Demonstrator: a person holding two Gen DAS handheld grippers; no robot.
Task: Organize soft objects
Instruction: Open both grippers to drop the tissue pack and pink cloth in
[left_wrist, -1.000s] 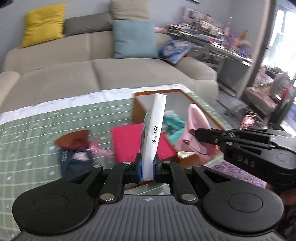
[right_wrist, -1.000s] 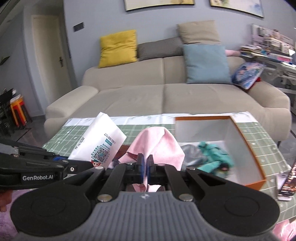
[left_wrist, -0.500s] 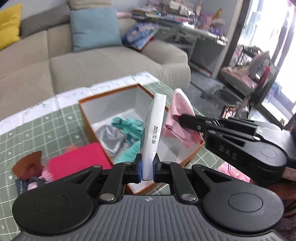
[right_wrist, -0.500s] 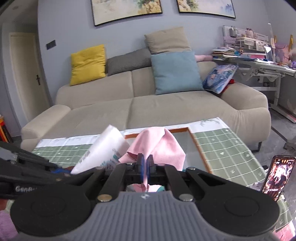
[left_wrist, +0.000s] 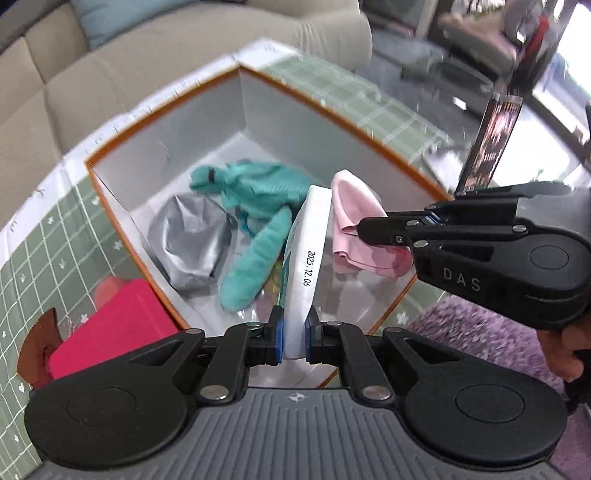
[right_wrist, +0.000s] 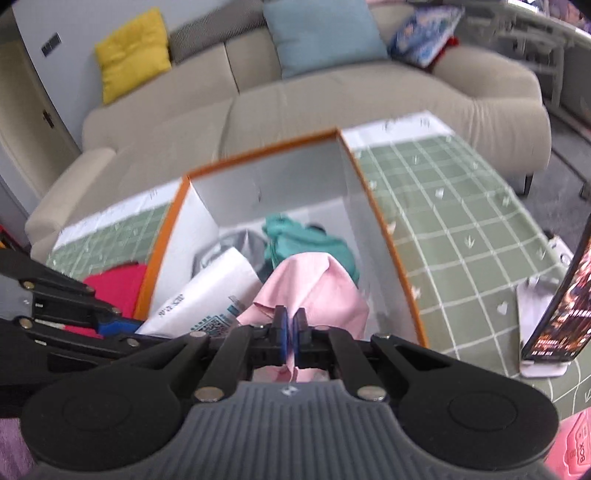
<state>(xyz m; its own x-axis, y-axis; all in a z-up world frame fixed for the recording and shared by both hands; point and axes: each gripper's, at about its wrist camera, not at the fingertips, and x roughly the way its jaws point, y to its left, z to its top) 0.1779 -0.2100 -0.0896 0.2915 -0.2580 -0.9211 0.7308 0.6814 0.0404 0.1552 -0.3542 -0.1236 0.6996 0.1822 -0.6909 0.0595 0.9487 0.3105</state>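
Label "2025.12.06" on tissue pack (left_wrist: 307, 258) | left tool (left_wrist: 294, 341) clamps it; right tool (left_wrist: 364, 224) reads "DAS"

Black left claw (left_wrist: 294, 341) has blue pads, silver screws, ribbed grey body.

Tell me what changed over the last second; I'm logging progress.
Both grippers carried their loads from beside the orange box to over its opening: left gripper with the white pack, right gripper with the pink cloth. Jaws stayed clamped; nothing released.
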